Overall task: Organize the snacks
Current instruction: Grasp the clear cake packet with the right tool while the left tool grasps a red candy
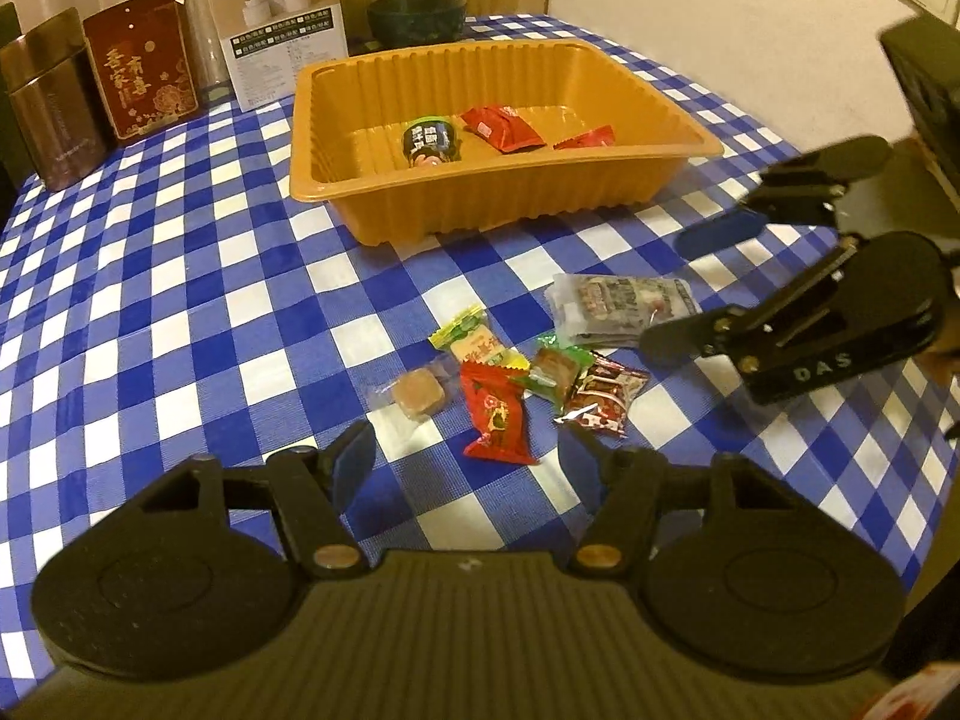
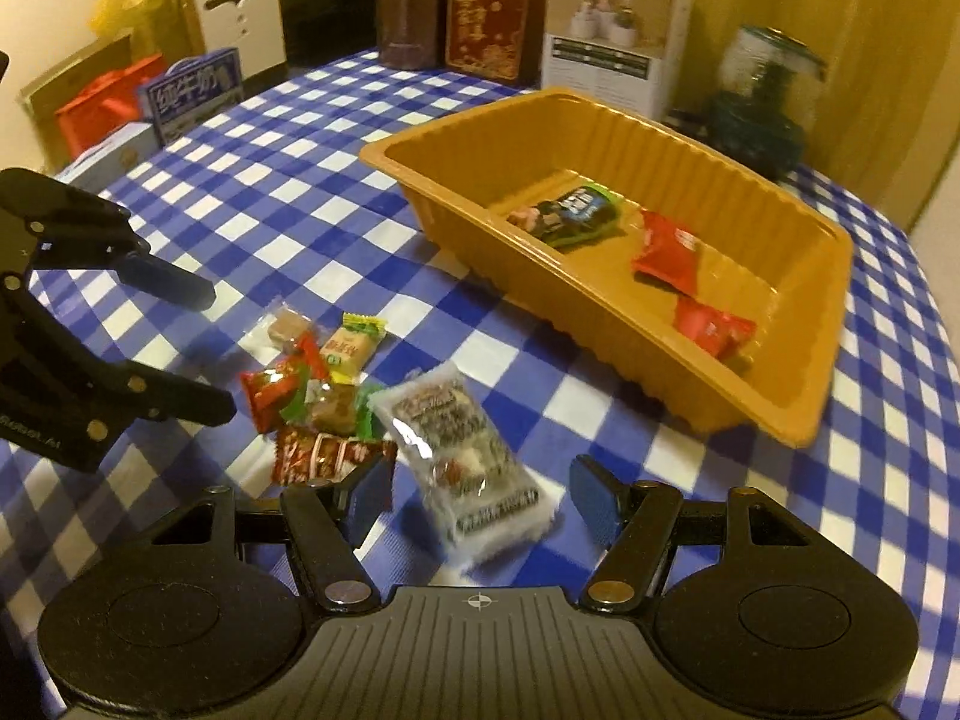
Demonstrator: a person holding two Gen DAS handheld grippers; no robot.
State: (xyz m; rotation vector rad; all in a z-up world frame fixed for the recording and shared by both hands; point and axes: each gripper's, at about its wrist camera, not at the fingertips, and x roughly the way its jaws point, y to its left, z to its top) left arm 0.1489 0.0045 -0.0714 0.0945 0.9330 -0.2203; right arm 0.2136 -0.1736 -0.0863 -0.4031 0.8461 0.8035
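Over the checked cloth: two claws close in on the last snacks

Above a blue-and-white checked tablecloth (image 1: 180, 276), the right gripper (image 2: 480, 495) hangs w/ jaws about half wide and empty, straddling the clear-wrapped grey snack pack (image 2: 465, 462). The left gripper (image 1: 465, 462), likewise half wide and empty, sits just short of the red candy wrapper (image 1: 495, 417) in the small heap of sweets. The orange tray (image 1: 636, 180), well apart behind, already holds a dark green-edged packet (image 1: 427, 143) and two red ones. Best approach, probably: drop straight down, pads either side of the pack's narrow width, pinch the body, not the slick seal, & lift clear before swinging to the tray. The neighbouring brown-red wrapper (image 2: 327, 456) lies touching; go slow to avoid dragging it.
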